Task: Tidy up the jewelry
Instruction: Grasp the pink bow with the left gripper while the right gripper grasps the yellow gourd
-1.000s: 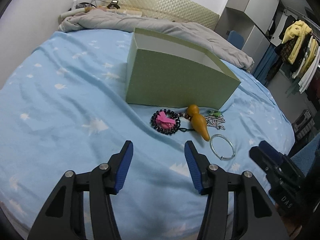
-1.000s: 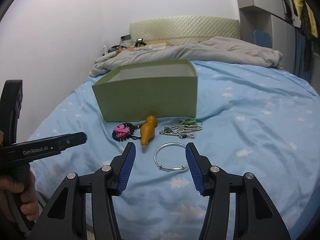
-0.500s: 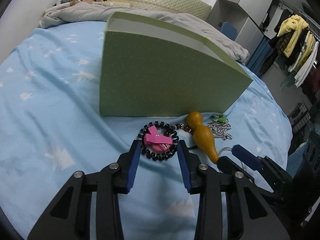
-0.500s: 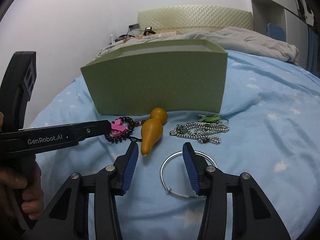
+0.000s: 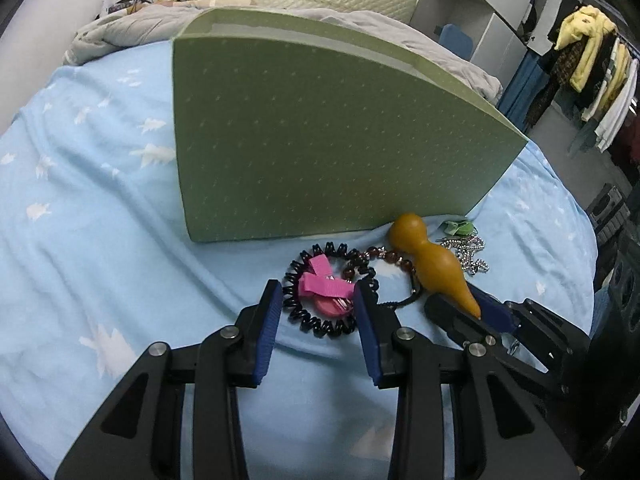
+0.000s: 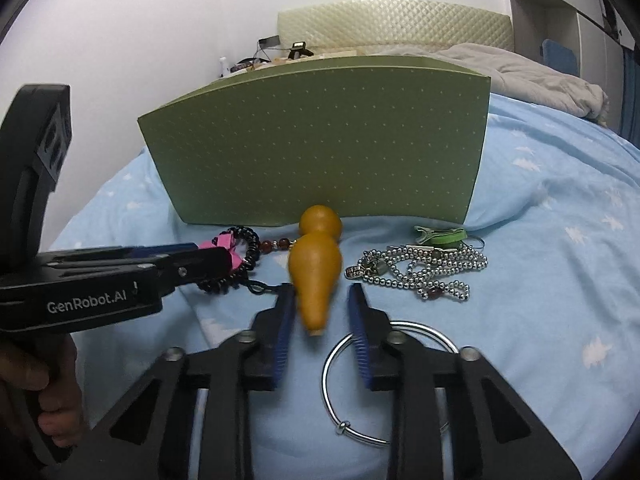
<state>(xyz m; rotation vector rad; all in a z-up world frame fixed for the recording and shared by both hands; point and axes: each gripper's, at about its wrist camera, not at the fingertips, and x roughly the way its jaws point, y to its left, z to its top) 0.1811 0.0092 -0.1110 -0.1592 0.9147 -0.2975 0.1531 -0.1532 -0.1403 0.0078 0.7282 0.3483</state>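
Left wrist view: the left claw [image 5: 316, 304] stands apart, its blue pads bracketing the black coiled hair tie [image 5: 320, 292] with the pink ribbon clip [image 5: 322, 285] lying inside the coil, all on the pale blue bed sheet [image 5: 100, 240] just in front of the green dotted cardboard box [image 5: 320, 140]. To grip well, I judge the pads should sink lower and close on both the coil and the clip, so neither slips.

Right wrist view: the right claw [image 6: 320, 312] is also apart, straddling the narrow end of the amber gourd-shaped wooden pendant [image 6: 316, 276]; the silver wire bangle [image 6: 384, 384] lies under its right finger, the silver ball chain [image 6: 420, 272] beyond. Closing higher up on the gourd's belly looks safer. The left tool's body reads "GenRobot.AI".
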